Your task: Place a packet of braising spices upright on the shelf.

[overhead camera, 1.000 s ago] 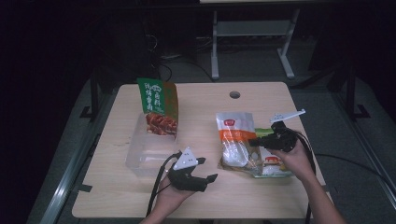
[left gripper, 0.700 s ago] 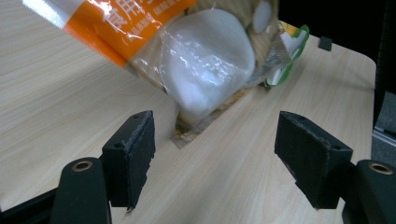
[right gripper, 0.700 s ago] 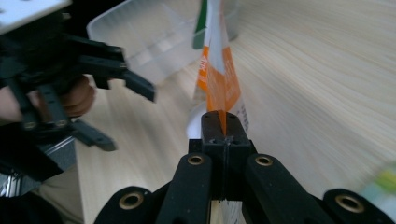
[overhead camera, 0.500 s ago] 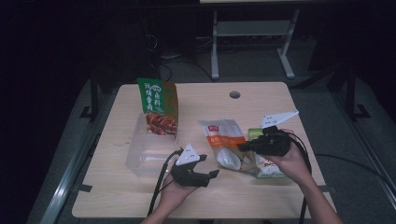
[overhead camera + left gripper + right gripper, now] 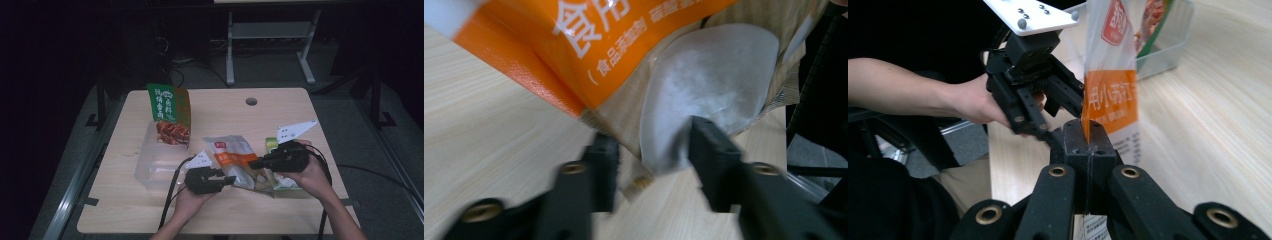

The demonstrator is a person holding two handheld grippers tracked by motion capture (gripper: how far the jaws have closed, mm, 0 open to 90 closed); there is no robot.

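Both grippers' jaws straddle the orange pouch (image 5: 232, 159)'s lower edge.

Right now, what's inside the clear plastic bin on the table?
The clear plastic bin holds one upright green snack bag at its far end, a food photo on its front. The near end looks bare through the wall; anything behind that bag is hidden.
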